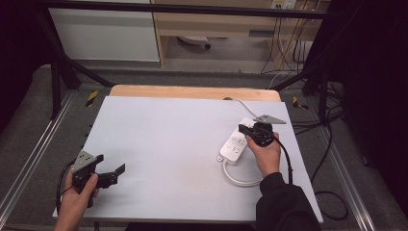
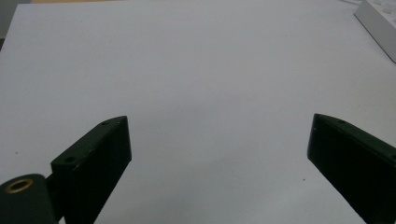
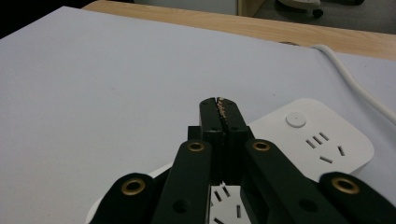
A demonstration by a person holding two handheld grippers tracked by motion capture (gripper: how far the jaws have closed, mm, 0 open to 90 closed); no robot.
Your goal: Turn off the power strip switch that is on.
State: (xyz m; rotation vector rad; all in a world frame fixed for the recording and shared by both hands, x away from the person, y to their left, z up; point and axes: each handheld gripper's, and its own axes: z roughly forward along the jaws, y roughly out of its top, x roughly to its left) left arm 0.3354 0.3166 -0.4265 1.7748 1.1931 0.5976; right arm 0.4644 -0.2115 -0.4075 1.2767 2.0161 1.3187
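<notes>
A white power strip [image 1: 235, 145] lies on the right side of the white table top [image 1: 168, 144], its white cord [image 1: 239, 179] looping toward the front edge. A hand holds my right gripper [image 1: 243, 129] just above the strip's far end, jaws shut with nothing between them. In the right gripper view the closed tips [image 3: 219, 106] hover over the strip [image 3: 322, 137], beside its round button [image 3: 295, 119]. My left gripper [image 1: 110, 165] rests near the front left corner, held by the other hand and open. In the left gripper view its jaws [image 2: 219, 140] are spread wide over bare table.
The wooden table edge [image 1: 192, 91] shows behind the white sheet. A second white cable [image 1: 245, 107] runs from the strip off the back edge. Black cables [image 1: 332, 197] lie on the floor at right. A corner of the strip [image 2: 379, 23] shows top right in the left gripper view.
</notes>
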